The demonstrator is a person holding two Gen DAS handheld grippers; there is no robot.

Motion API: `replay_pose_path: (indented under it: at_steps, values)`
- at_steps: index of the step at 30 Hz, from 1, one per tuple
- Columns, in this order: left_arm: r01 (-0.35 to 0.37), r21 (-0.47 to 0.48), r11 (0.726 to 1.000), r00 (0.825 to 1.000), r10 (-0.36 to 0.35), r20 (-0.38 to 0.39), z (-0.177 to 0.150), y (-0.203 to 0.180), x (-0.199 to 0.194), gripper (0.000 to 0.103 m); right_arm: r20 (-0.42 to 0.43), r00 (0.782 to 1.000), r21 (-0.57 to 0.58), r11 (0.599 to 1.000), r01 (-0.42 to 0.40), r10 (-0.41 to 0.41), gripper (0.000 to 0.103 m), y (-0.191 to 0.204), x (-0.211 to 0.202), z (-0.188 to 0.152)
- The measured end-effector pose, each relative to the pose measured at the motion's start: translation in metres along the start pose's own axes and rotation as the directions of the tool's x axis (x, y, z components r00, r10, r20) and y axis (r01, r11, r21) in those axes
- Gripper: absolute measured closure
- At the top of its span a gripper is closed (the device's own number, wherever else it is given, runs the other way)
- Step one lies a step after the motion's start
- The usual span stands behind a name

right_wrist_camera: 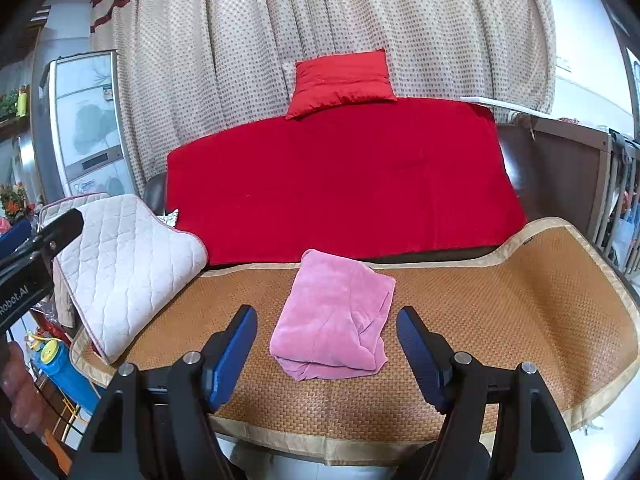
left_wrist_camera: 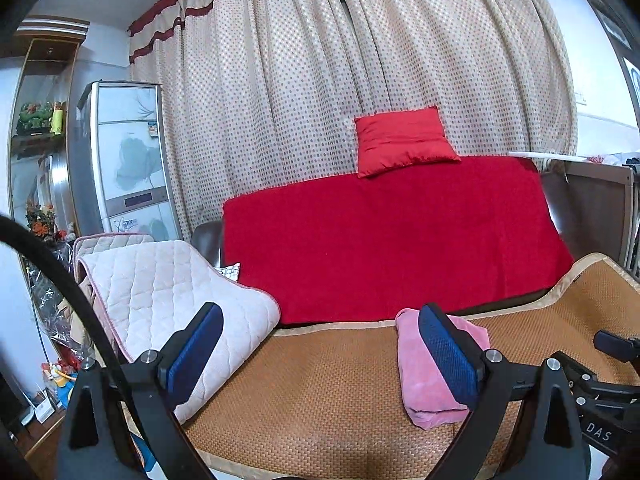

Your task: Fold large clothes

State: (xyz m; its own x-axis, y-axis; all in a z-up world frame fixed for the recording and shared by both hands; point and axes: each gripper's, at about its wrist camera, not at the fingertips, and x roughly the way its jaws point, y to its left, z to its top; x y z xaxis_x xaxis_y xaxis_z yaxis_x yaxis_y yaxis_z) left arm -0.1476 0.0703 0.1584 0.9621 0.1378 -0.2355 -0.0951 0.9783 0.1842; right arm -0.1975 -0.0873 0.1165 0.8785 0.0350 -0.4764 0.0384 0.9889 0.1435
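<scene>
Cloth (right_wrist_camera: 334, 316), pink and folded into a thick rectangle, lies on the woven mat (right_wrist_camera: 500, 320) that covers the seat, its loose edges turned toward the front rim. From how it lies, the folding looks finished: the bundle is compact, squared off, and touched by neither tool.

The right gripper (right_wrist_camera: 326, 354) hangs above the mat's front edge with its blue pads wide apart and nothing between them; the cloth sits beyond the tips, centred in its view, as though just let go and being checked. The left gripper (left_wrist_camera: 320, 354) is likewise spread and empty, off to the cloth's left, so that its right pad partly hides the bundle from that camera. Each tool's black frame shows at the edge of the other's view, and part of a hand (right_wrist_camera: 18, 384) shows low at the left of the right view.

A quilted pad (right_wrist_camera: 128, 264) droops over the seat's left end, clear of the cloth. Behind, a red blanket (right_wrist_camera: 340, 184) covers the backrest, with a red cushion (right_wrist_camera: 342, 80) propped on top against a dotted curtain (right_wrist_camera: 360, 12). The mat gives a flat, firm surface for pressing folds, which probably explains why the work is done there and not on the soft blanket.
</scene>
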Motion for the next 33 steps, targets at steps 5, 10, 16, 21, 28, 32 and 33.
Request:
replay_pose_path:
  at_steps: [5, 10, 16, 21, 28, 32, 33]
  values:
    - [0.004, -0.006, 1.0, 1.0, -0.004, -0.001, 0.0, 0.001, -0.005, 0.005, 0.016, 1.0, 0.012, 1.0, 0.013, -0.013, 0.027, 0.002, -0.006, -0.001]
    - [0.001, -0.009, 1.0, 1.0, -0.001, -0.001, 0.0, 0.001, -0.008, 0.005, 0.041, 0.999, 0.027, 0.999, 0.027, -0.028, 0.027, 0.005, -0.013, -0.002]
    - [0.005, -0.01, 1.0, 1.0, -0.005, -0.001, 0.0, 0.002, -0.012, 0.005, 0.077, 0.995, 0.034, 0.998, 0.054, -0.057, 0.027, 0.004, -0.022, 0.0]
    - [0.002, -0.016, 1.0, 1.0, -0.002, 0.0, -0.001, 0.002, -0.014, 0.005, 0.08, 0.995, 0.029, 0.998, 0.064, -0.066, 0.027, 0.004, -0.021, 0.001]
    - [0.011, -0.018, 1.0, 1.0, -0.012, -0.009, -0.003, 0.002, -0.013, 0.005, 0.063, 0.996, 0.033, 0.997, 0.065, -0.067, 0.027, 0.005, -0.015, -0.001]
    - [0.01, -0.023, 1.0, 1.0, -0.01, -0.009, -0.003, 0.004, -0.015, 0.005, 0.074, 0.995, 0.022, 0.998, 0.067, -0.069, 0.027, 0.01, -0.02, -0.002]
    - [0.008, -0.023, 1.0, 1.0, -0.008, -0.009, -0.003, 0.003, -0.015, 0.005, 0.079, 0.994, 0.019, 0.997, 0.068, -0.07, 0.027, 0.011, -0.021, -0.002]
